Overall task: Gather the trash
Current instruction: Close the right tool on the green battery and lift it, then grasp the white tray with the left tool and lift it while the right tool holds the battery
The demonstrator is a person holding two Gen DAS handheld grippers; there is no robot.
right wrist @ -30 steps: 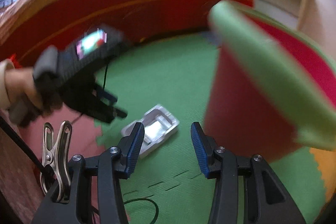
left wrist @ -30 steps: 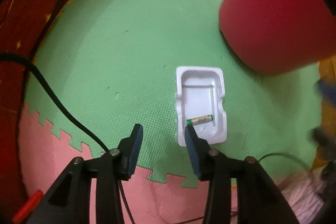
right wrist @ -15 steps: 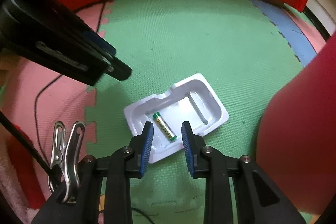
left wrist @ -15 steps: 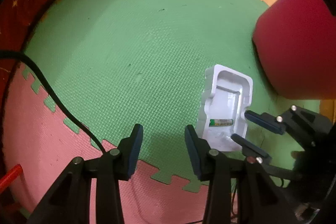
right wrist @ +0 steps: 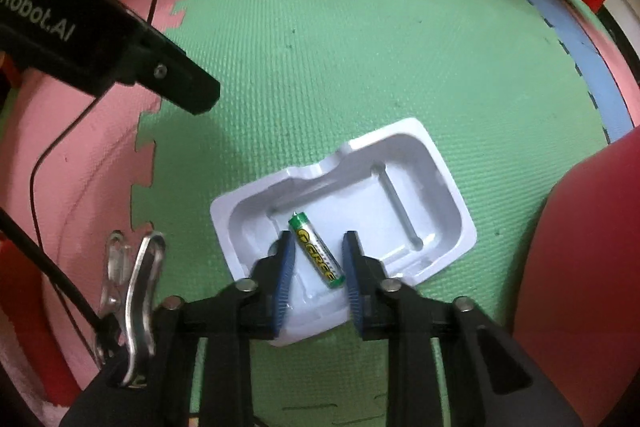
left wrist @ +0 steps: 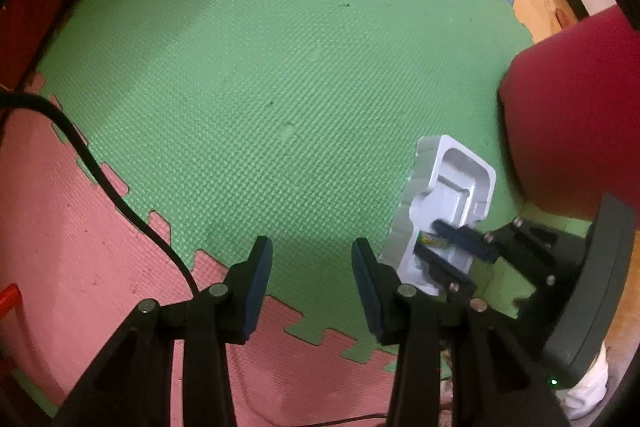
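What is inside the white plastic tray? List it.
One green battery lies in the white plastic tray, between the fingers of the right tool, whose jaws have just been closing. The tray's near corner is hidden behind those fingers. Nothing else shows inside.

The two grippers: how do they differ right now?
The right gripper reaches into the white tray with the battery between its narrowly spaced jaws, which have just been closing; the pads are not yet pressing it. The left gripper stands wider, over bare green mat, with nothing between its jaws. Both have blue pads on black fingers.
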